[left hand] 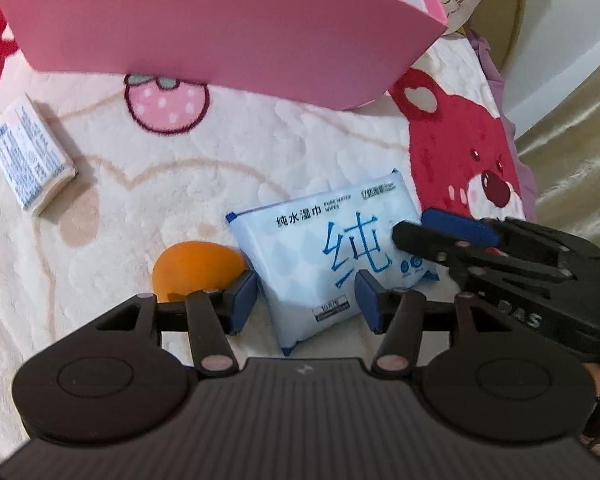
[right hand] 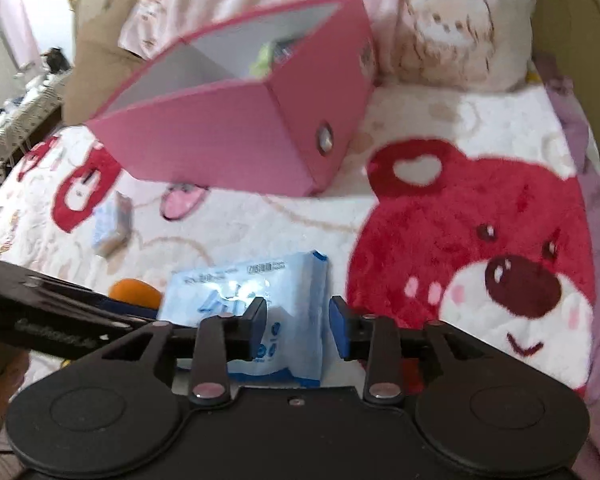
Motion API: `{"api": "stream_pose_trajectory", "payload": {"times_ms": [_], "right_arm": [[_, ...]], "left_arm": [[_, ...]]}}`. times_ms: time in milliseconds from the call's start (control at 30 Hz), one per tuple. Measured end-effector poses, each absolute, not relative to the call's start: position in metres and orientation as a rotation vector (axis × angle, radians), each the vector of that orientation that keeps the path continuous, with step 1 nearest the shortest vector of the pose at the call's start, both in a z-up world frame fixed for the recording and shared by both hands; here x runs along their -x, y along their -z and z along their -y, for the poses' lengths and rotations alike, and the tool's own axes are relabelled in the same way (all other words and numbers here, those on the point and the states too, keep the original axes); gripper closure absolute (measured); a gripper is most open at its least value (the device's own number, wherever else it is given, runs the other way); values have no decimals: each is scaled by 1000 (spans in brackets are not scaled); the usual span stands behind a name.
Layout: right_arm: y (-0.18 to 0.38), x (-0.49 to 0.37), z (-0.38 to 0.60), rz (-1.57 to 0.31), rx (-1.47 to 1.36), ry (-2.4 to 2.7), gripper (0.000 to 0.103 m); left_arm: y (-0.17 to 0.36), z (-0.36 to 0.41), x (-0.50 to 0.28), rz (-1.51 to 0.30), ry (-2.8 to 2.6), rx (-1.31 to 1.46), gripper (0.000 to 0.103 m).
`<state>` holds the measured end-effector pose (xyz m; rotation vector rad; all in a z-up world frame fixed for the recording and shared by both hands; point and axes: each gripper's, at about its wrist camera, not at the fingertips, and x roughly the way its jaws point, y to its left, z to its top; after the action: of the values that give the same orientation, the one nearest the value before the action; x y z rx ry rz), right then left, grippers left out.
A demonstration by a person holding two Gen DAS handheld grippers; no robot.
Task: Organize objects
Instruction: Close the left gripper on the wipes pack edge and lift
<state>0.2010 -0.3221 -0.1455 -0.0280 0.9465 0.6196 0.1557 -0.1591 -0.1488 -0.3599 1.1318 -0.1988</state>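
My left tongs (left hand: 306, 302) stand part open, straddling the near end of the pure-water wipes pack (left hand: 320, 248), which lies flat on the bear-print blanket (left hand: 180, 184). My right tongs (right hand: 298, 322) are set narrow about the pack's right edge; I cannot tell whether their pads press it. An orange rounded object (left hand: 192, 268) sits just outside the left tongs' left finger. Ahead of both tongs stands the open pink box (left hand: 220, 28); a small printed packet (left hand: 30, 156) lies far left.

Left hand-held gripper (left hand: 306, 300) jaws apart, right hand-held gripper (right hand: 298, 326) jaws apart, both angled downward
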Motion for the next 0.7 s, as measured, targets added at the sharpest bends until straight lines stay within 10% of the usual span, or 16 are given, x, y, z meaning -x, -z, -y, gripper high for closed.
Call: {"api": "stream_pose_trajectory", "payload": {"times_ms": [700], "right_arm": [[144,-175,345,-1008,-20,-505,66]], "left_arm": [[148,174,-167,-1116,303,335,74]]}}
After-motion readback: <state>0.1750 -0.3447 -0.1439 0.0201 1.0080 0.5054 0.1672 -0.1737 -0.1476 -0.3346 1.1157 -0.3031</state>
